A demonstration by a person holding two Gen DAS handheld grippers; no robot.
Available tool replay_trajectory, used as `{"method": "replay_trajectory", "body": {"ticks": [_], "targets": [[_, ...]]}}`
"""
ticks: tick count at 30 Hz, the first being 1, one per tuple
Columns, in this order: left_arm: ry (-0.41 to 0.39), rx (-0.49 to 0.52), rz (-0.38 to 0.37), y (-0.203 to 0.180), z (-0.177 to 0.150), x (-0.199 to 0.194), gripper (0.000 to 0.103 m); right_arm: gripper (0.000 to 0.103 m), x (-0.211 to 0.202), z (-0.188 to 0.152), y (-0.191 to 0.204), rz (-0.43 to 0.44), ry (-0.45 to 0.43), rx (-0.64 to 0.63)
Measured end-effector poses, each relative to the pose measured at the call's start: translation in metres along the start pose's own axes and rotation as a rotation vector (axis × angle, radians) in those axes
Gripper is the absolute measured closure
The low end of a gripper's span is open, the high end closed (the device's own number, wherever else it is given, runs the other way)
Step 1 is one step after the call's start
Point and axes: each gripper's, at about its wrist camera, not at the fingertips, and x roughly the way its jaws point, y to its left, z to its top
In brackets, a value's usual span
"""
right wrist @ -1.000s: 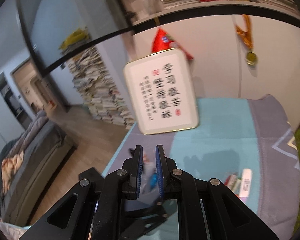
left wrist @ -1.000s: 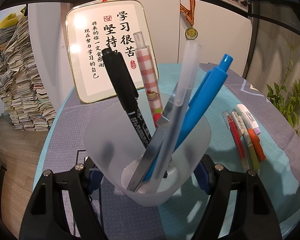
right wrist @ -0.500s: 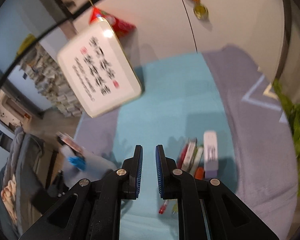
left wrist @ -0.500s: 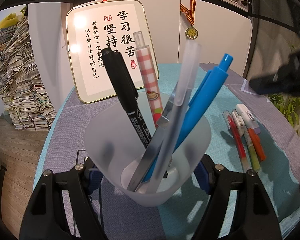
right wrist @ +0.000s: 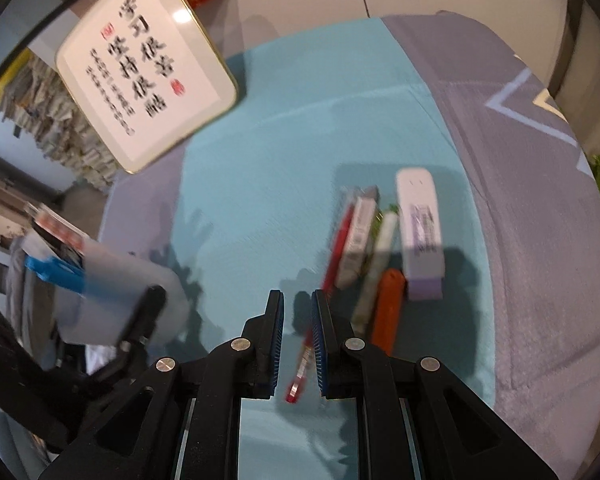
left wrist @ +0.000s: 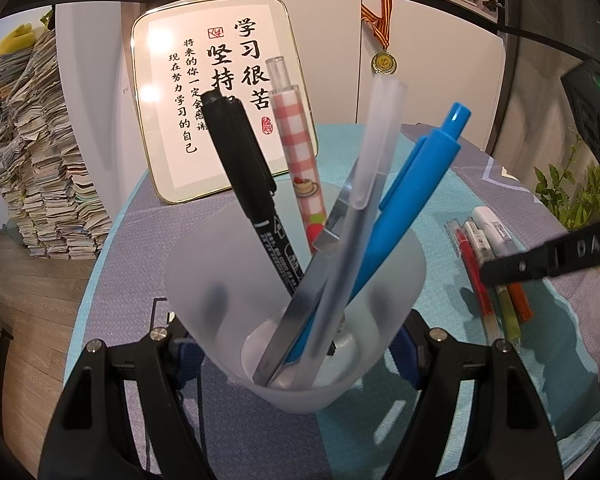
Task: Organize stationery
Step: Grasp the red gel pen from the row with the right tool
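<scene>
The desk (right wrist: 284, 168), under its teal and grey cloth, is carrying everything here, and the loose stationery is lying in a little cluster toward its right edge. The frosted cup (left wrist: 296, 304) is sitting nearer the left side, and the left gripper (left wrist: 296, 356) is clamping it between its pads, so that hand is busy. Inside it a black marker (left wrist: 244, 184), a checked pen (left wrist: 300, 160), a translucent pen (left wrist: 364, 196) and a blue pen (left wrist: 404, 200) are already leaning out in a fan.

The bit that matters is the pile: a white-and-lilac correction tape (right wrist: 420, 232) is lying outermost, then an orange marker (right wrist: 388, 312), a green-tipped pen (right wrist: 376, 264), a clear-barrelled pen (right wrist: 360, 240) and a red pen (right wrist: 332, 272), all running roughly parallel, long axes pointing away from the near edge toward the back. The right gripper (right wrist: 298, 344) is hanging over the near end of that row, pointing steeply down, far closer than the left one. Its jaws are standing nearly shut with only a thin slot between them and nothing in it. In the right wrist view the red pen's near end is showing through that slot, though it looks like it's lying below the tips, not caught.

My guess: the jaws need to spread before dropping, and since the red pen is running along the slot rather than across it, the wrist probably wants a twist. The neighbours are touching, so nudging them looks likely.
</scene>
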Motion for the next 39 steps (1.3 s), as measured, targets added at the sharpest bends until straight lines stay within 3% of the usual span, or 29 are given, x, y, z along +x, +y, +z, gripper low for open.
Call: {"method": "replay_trajectory", "body": {"ticks": [7,12,17,21,23,26,31,38,39], "targets": [[0.000,0.000,0.000,0.000,0.000,0.000,0.029,0.089,0.016,-0.001,0.000,-0.032,0.026,-0.010],[0.001,0.000,0.000,0.000,0.000,0.000,0.029,0.090,0.021,-0.004,0.019,-0.069,-0.012,-0.148],[0.000,0.000,-0.001,0.000,0.000,0.000,0.029,0.091,0.020,-0.016,0.037,-0.029,0.047,-0.279],[0.000,0.000,0.000,0.000,0.000,0.000,0.029,0.091,0.016,-0.029,0.043,-0.089,0.094,-0.363],[0.000,-0.001,-0.001,0.000,0.000,0.000,0.029,0.086,0.013,-0.025,0.042,-0.084,0.080,-0.347],[0.000,0.000,0.000,0.000,0.000,0.000,0.029,0.063,0.007,-0.008,0.037,-0.071,0.028,-0.272],[0.000,-0.001,-0.001,0.000,0.000,0.000,0.029,0.062,0.011,0.021,0.037,-0.098,-0.033,-0.235],[0.000,0.000,-0.001,0.000,0.000,0.000,0.029,0.062,0.036,0.032,0.050,-0.159,0.005,-0.255],[0.000,0.000,-0.001,0.000,0.000,0.000,0.029,0.068,0.039,0.033,0.049,-0.163,0.015,-0.251]]}}
